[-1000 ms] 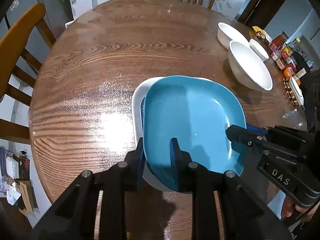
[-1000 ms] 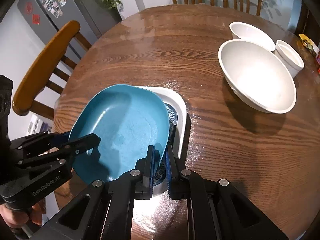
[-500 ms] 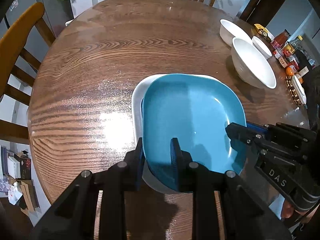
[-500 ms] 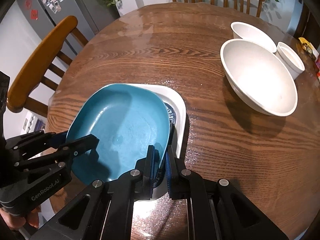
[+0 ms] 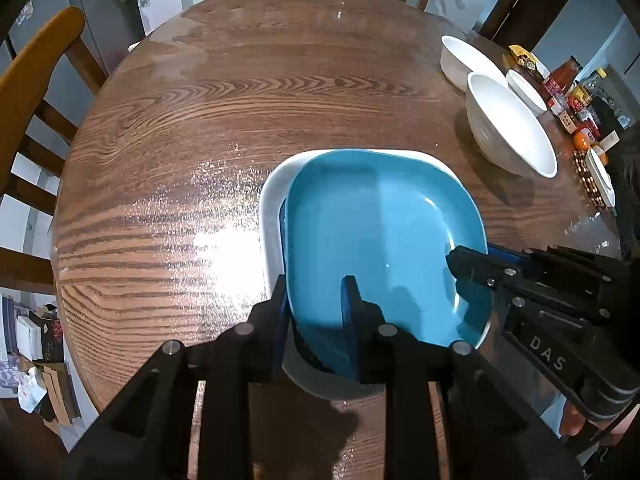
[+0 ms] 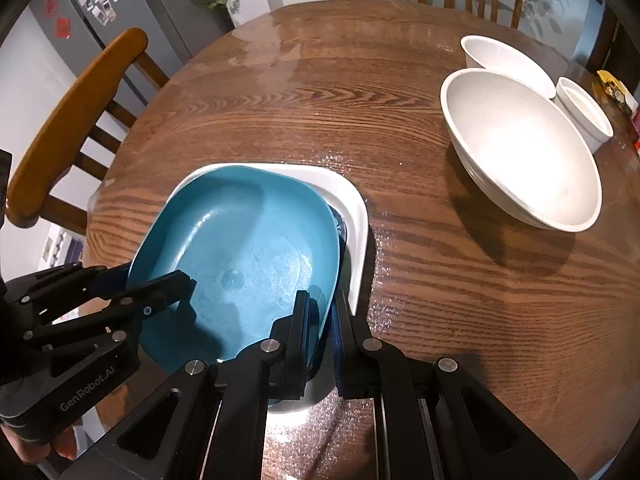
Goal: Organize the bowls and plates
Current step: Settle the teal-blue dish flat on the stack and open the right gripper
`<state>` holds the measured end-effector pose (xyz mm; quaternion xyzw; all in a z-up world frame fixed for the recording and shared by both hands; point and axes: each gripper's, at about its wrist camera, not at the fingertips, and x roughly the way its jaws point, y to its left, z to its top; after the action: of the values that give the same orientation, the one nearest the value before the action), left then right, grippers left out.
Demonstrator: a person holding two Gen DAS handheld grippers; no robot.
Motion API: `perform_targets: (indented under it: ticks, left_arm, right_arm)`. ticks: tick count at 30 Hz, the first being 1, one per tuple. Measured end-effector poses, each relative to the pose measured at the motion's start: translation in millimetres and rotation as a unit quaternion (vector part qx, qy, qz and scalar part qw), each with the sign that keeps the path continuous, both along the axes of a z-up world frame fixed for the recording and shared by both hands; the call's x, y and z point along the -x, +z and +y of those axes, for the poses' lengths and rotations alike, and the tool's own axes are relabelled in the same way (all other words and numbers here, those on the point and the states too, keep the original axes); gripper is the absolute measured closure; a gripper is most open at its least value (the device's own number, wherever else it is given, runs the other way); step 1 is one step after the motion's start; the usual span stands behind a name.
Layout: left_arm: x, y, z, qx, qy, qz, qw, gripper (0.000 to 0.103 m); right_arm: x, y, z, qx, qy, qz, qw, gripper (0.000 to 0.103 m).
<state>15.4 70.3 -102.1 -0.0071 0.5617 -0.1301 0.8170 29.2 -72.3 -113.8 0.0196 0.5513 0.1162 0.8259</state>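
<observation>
Blue plate (image 5: 380, 232), sitting at the lower centre of both views, is what we are holding over a white square dish (image 5: 272, 208) on the wooden table (image 5: 200, 120), with a darker patterned plate peeking out between them. We are clamping its near rim with the left gripper (image 5: 316, 304), and the right gripper (image 6: 322, 320) is pinching the opposite edge, jaws nearly together. We are judging the plate to be stiff glazed ceramic: fairly heavy, slick under the pads, and liable to chip if it is knocking against the dish below. We are finding the raised rim the only sensible hold, one side each, keeping it level. Three white bowls (image 6: 520, 148) are waiting at the upper right, well apart from the stack.
</observation>
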Motion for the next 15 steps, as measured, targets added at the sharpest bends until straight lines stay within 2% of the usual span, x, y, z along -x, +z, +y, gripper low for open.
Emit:
perform_targets:
  ticks: [15]
  left_arm:
    - [-33.1, 1.9, 1.4, -0.036, 0.007, -0.044, 0.9983, 0.082]
  right_arm:
    - [-33.4, -2.5, 10.7, -0.002, -0.007, -0.011, 1.000, 0.091]
